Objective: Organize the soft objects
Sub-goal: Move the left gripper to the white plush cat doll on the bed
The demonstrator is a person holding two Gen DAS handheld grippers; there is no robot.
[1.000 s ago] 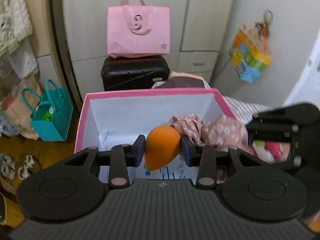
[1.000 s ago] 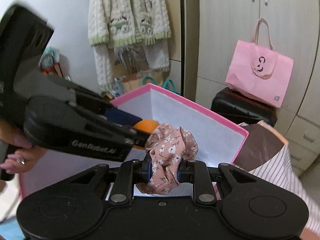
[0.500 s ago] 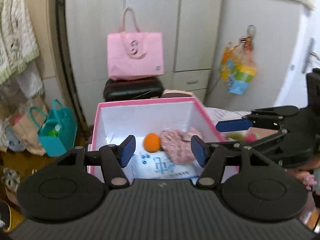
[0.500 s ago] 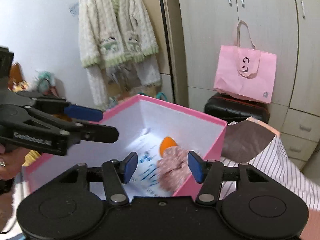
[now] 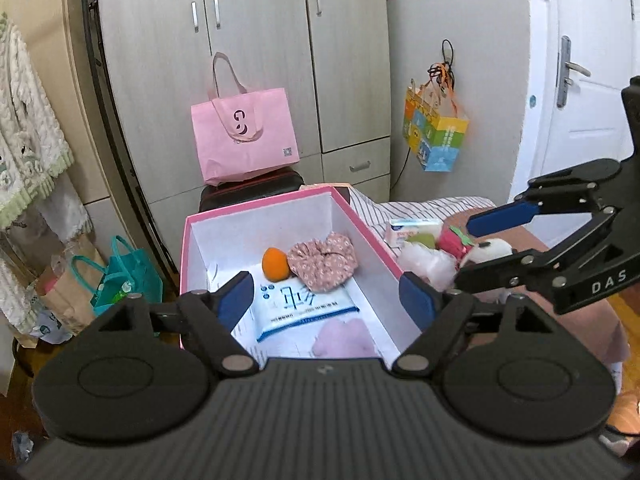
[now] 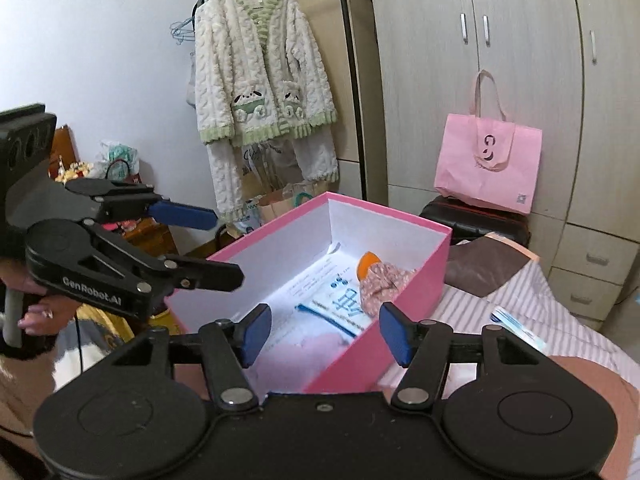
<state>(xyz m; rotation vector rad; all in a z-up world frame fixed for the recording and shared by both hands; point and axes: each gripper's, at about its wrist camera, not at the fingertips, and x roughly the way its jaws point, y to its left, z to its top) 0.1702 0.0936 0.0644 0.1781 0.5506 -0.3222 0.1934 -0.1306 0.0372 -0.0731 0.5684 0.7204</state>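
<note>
A bed (image 5: 516, 236) under a striped sheet (image 6: 516, 300) carries the pink box (image 5: 372, 240), with a wipes packet (image 5: 408, 228) and plush toys (image 5: 480, 250) beside it.

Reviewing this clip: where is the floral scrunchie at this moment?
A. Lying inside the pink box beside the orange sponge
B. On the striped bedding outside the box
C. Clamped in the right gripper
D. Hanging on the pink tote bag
A: the floral scrunchie lies on the floor of the pink box, touching the orange sponge; the right gripper is open and empty.
</note>
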